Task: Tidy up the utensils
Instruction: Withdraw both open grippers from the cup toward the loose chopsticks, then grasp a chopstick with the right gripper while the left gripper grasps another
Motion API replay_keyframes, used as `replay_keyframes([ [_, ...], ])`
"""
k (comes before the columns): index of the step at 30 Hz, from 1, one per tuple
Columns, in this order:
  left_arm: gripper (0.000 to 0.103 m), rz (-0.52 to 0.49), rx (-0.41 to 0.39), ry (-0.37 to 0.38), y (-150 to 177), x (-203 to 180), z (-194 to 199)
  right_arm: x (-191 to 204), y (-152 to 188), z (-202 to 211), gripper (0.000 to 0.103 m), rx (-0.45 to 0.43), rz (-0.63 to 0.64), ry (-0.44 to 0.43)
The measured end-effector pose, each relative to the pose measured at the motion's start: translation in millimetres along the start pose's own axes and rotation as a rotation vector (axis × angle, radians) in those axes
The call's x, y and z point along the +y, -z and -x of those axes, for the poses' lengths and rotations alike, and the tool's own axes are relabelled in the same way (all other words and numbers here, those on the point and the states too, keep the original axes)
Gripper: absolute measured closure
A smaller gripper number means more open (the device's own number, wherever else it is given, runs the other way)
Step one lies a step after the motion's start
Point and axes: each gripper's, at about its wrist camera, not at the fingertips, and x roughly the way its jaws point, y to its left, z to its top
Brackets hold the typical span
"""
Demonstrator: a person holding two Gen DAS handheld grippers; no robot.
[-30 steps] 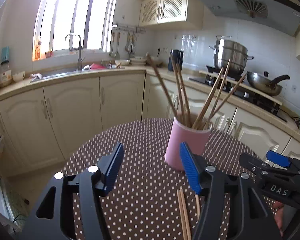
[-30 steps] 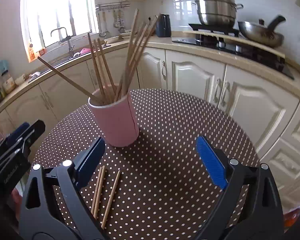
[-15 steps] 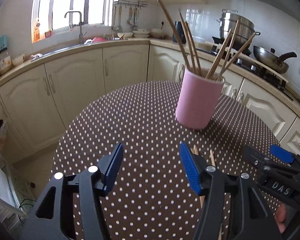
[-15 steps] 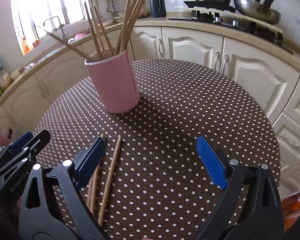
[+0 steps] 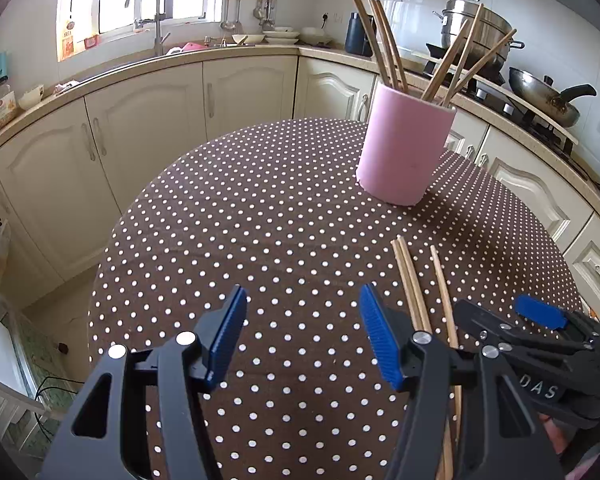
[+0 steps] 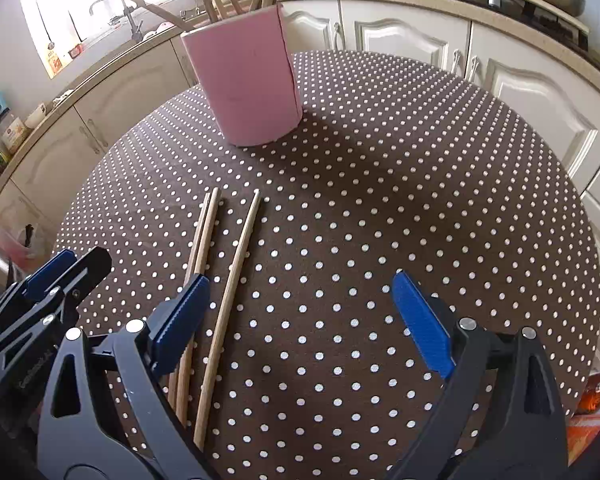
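Left gripper: black plastic frame, triangular cut-outs seen in each arm; ribbed blue pads fitted on inner faces of fingers; silver round screw heads set at finger joints.

Right gripper: same build noted, black arms, ribbed blue pads, silver screws near pad bases. White lettering "DAS" is printed on its black side, at 4 o'clock of left wrist view. Faint embossed lettering on left gripper's body, unreadable.
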Motion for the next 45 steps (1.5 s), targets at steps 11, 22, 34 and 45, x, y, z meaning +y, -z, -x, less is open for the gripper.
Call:
replay_keyframes([
  [11, 0.043, 0.009, 0.033, 0.012, 1, 2, -5, 24, 7, -2, 0.089, -0.016, 0.113, 0.043],
  [22, 0.043, -0.067, 0.082, 0.079, 0, -34, -9, -4, 1, 0, 0.095, -0.007, 0.027, -0.101],
  [34, 0.043, -0.121, 0.148, 0.035, -5, -63, -35, -26, -3, -3, 0.095, 0.001, -0.012, -0.184],
  [45, 0.088, -0.077, 0.122, -0.071, -16, -72, -51, -27, -2, -1, 0.096, 0.002, -0.012, -0.188],
])
